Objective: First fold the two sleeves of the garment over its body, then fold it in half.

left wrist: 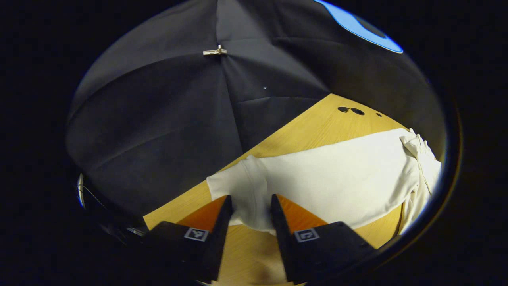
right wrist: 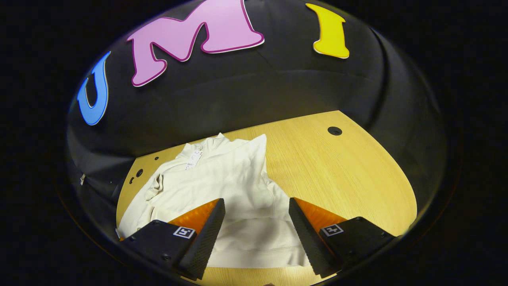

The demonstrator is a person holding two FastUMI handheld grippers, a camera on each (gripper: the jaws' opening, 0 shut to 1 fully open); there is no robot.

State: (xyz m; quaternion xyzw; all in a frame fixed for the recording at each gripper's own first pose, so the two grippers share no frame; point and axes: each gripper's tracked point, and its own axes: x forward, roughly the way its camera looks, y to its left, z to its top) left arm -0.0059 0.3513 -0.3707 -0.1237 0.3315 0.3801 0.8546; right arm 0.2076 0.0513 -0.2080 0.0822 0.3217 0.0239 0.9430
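The garment lies on the table, toward its left side, collar at the far edge. Its hem lies nearest, between the right gripper's fingers.

L hand-held gripper: jaws apart, low | R hand-held gripper: jaws wide

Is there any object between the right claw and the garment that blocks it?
Nothing visible blocks it. The right claw is open just above the garment, whose hem lies between its fingers on the bare wooden table.
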